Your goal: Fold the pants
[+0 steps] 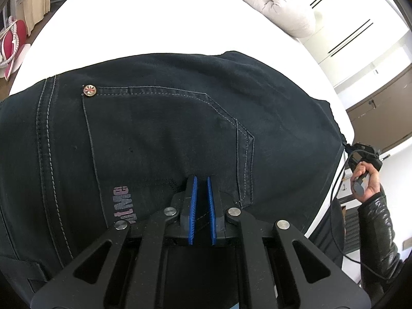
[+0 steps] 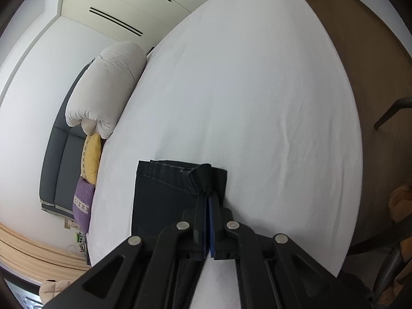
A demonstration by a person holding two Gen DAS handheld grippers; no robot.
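Observation:
Dark navy jeans (image 1: 159,128) lie on a white bed (image 1: 154,20), back pocket and a rivet facing up. My left gripper (image 1: 202,180) sits low over the waist area, its blue pads nearly together with a narrow gap; fabric bunches at the tips, and whether it is pinched is unclear. In the right wrist view my right gripper (image 2: 208,195) is shut on a raised fold of the pants' end (image 2: 203,177), a little above the sheet (image 2: 257,103). The right gripper also shows in the left wrist view (image 1: 365,152), at the pants' far right edge, held by a hand.
A rolled white duvet (image 2: 108,87) with yellow and purple cushions (image 2: 90,159) lies along the bed's far side by a grey headboard. Brown floor (image 2: 360,64) and a chair leg lie beyond the bed's right edge. White wardrobes (image 1: 360,25) stand behind.

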